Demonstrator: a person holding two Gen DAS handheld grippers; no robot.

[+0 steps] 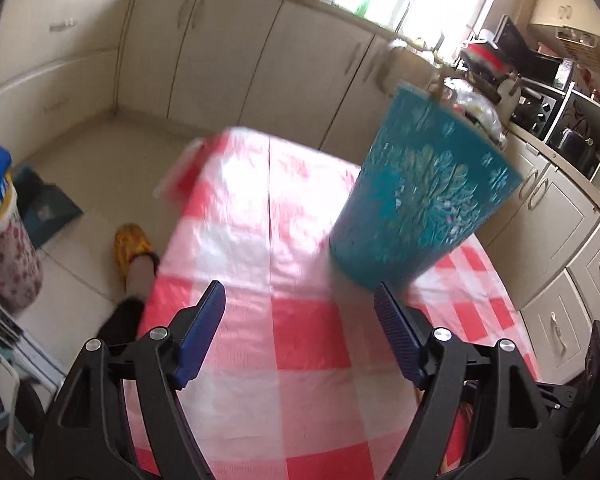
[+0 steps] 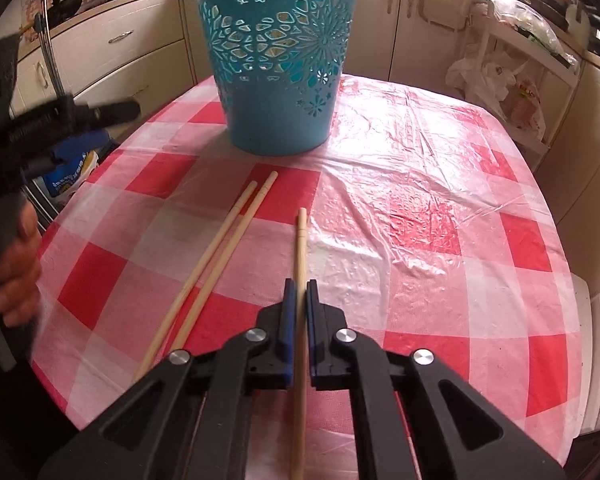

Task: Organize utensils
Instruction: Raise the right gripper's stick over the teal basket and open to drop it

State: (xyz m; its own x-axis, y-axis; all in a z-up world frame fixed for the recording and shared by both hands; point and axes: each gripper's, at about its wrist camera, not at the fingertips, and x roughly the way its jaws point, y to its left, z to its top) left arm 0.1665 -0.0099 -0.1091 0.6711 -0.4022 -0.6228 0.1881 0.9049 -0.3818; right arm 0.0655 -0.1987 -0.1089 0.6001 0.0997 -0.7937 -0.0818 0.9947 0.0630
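Observation:
A teal cut-out basket [image 2: 278, 64] stands upright at the far side of the red-and-white checked table [image 2: 420, 208]; a wooden stick pokes above its rim. My right gripper [image 2: 299, 294] is shut on a single wooden chopstick [image 2: 301, 248] that lies along the cloth pointing toward the basket. Two more chopsticks [image 2: 216, 252] lie side by side just left of it. In the left wrist view my left gripper [image 1: 300, 300] hangs open over the cloth with nothing between its blue pads, and the basket [image 1: 416, 196] is ahead to its right. The left gripper [image 2: 64, 120] and the hand holding it show at the left edge of the right wrist view.
Cream kitchen cabinets [image 1: 220, 48] ring the table. A rack with plastic bags [image 2: 500, 76] stands at the back right. On the floor left of the table are a person's foot in a yellow slipper [image 1: 132, 248], a flowered bucket [image 1: 4, 264] and a dark dustpan [image 1: 48, 208].

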